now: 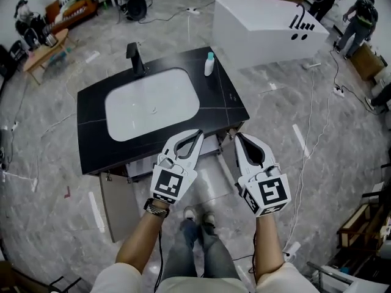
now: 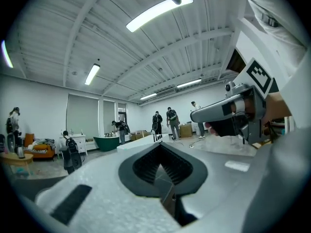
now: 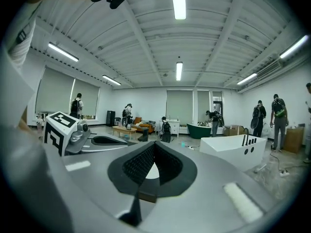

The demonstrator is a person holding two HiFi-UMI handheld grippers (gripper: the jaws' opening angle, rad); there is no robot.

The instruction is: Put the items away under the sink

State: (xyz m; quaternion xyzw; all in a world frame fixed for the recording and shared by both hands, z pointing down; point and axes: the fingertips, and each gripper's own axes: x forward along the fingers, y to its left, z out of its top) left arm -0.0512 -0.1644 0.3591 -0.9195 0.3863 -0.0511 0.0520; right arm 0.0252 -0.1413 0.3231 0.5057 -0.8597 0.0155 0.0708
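A black vanity top (image 1: pixel 91 145) with a white sink basin (image 1: pixel 151 102) and a black faucet (image 1: pixel 134 58) stands in front of me in the head view. A white bottle with a teal cap (image 1: pixel 209 64) stands upright on the counter's far right corner. My left gripper (image 1: pixel 200 132) is shut and empty, held above the vanity's front edge. My right gripper (image 1: pixel 237 136) is beside it, also shut with nothing in it. In the gripper views both pairs of jaws meet at the tips, left gripper (image 2: pixel 160 144) and right gripper (image 3: pixel 154 143), pointing out over the room.
A grey cabinet door (image 1: pixel 116 206) stands open below the vanity's front left. A white bathtub (image 1: pixel 269 29) lies on the floor behind right. Cables (image 1: pixel 308 133) run across the floor. Several people (image 1: pixel 360 17) stand at the far right. My feet (image 1: pixel 198 215) are close to the vanity.
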